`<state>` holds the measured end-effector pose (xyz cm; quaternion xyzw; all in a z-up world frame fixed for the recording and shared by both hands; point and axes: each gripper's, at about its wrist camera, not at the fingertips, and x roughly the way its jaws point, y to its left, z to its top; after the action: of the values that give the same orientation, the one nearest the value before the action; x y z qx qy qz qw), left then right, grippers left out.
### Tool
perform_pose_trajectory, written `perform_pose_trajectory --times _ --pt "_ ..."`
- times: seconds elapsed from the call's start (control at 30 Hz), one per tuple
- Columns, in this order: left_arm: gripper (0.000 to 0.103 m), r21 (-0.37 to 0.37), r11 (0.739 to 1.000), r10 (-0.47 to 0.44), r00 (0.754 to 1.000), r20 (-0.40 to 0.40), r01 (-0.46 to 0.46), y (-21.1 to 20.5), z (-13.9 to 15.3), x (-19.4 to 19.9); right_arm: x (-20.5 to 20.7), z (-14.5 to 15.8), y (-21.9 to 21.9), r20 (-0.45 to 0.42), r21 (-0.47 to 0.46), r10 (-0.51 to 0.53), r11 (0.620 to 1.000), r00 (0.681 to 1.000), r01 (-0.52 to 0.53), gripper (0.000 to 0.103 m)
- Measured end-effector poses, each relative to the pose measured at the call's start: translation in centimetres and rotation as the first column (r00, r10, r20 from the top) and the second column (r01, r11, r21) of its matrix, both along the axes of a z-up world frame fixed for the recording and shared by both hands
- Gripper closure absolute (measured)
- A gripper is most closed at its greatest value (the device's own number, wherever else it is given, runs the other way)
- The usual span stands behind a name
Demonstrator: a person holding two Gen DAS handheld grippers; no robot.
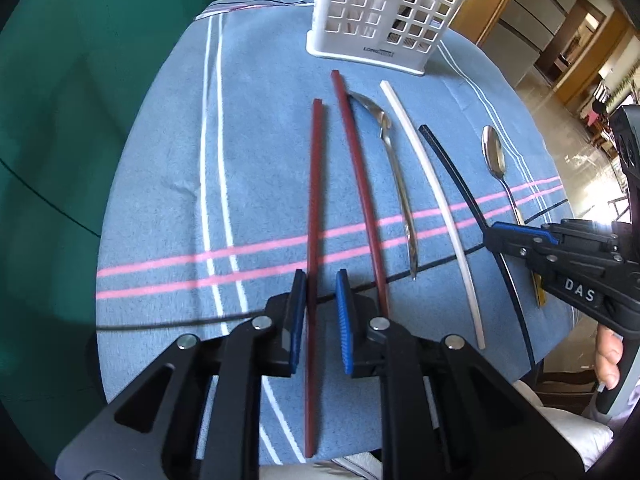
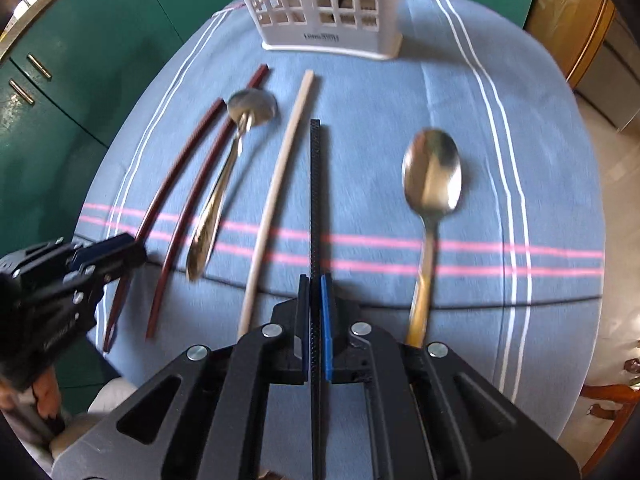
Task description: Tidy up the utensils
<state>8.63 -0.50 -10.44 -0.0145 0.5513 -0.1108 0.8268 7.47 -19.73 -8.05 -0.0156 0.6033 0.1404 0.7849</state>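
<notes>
Right wrist view | right gripper (image 2: 315, 280) fingers clenched on black chopstick (image 2: 315, 184) | long axis points at caddy (image 2: 320, 4) | left gripper (image 1: 320, 280) fingers astride, not gripping, red chopstick (image 1: 316, 184)

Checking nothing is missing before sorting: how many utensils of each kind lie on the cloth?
Dark red chopsticks: 2
White chopstick: 1
Black chopstick: 1
Metal spoons: 2
Total: 6
</notes>
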Motion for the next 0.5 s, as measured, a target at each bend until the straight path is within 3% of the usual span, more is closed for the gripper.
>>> perform_pose_trajectory --times 0.1,0.33,0.5 --pt "0.072 0.040 0.999 -0.021 1.000 0.003 0.021 -0.4 0.1 1.6 1.1 0.2 0.3 0.005 -0.027 0.003 1.000 1.000 -0.003 0.094" --pt "0.068 0.088 0.994 -0.066 0.996 -0.054 0.071 -0.7 0.2 7.4 5.0 0.3 2.3 -0.013 -0.071 0.024 0.997 1.000 -0.025 0.088" --pt "0.066 0.176 0.973 -0.130 0.985 -0.111 0.149 -2.6 0.1 11.0 6.8 0.1 3.7 -0.031 -0.118 0.062 0.991 0.998 -0.065 0.088"
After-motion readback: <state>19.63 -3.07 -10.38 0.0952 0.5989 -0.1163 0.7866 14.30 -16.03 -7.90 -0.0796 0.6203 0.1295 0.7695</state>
